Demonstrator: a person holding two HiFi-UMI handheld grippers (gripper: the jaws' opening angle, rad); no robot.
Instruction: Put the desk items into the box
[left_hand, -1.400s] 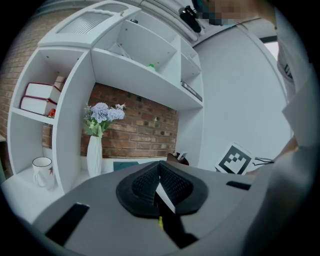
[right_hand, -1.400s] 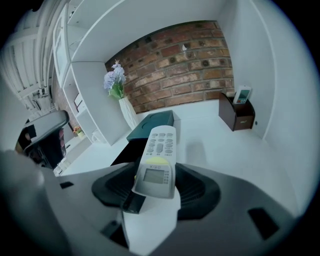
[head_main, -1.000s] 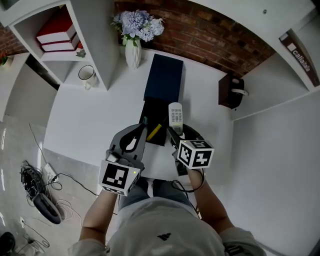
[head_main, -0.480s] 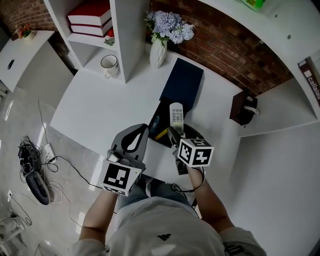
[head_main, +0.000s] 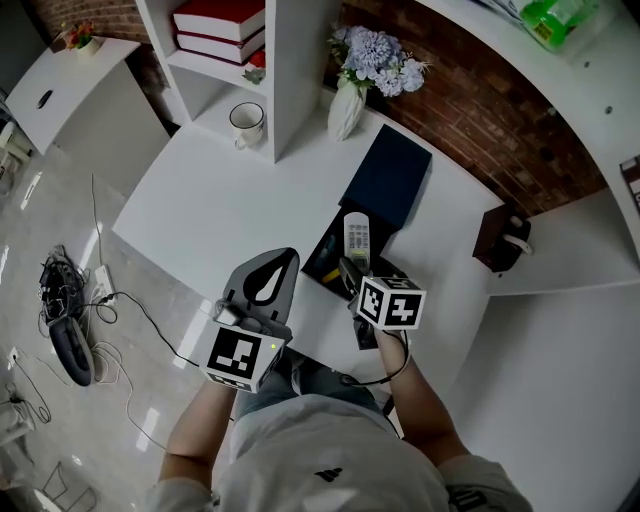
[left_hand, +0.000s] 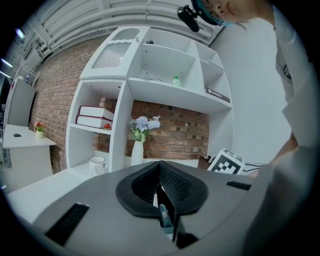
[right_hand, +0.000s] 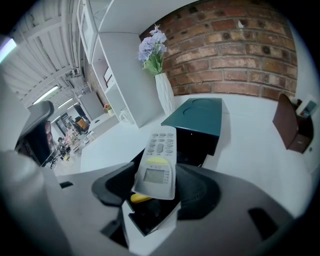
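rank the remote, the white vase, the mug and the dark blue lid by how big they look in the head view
1. dark blue lid, clearly largest.
2. remote, longest of the rest, but lifted nearer the camera, so unsure.
3. white vase and mug look about alike; no ranking between them.

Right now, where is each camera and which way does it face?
Head view: on the head, looking down at the desk; shows forearms, left gripper, right gripper.
Left gripper view: on that gripper, along shut jaws toward the shelf; a sleeve shows.
Right gripper view: on that gripper, past the held remote toward the box.
Shared: the vase, all three.
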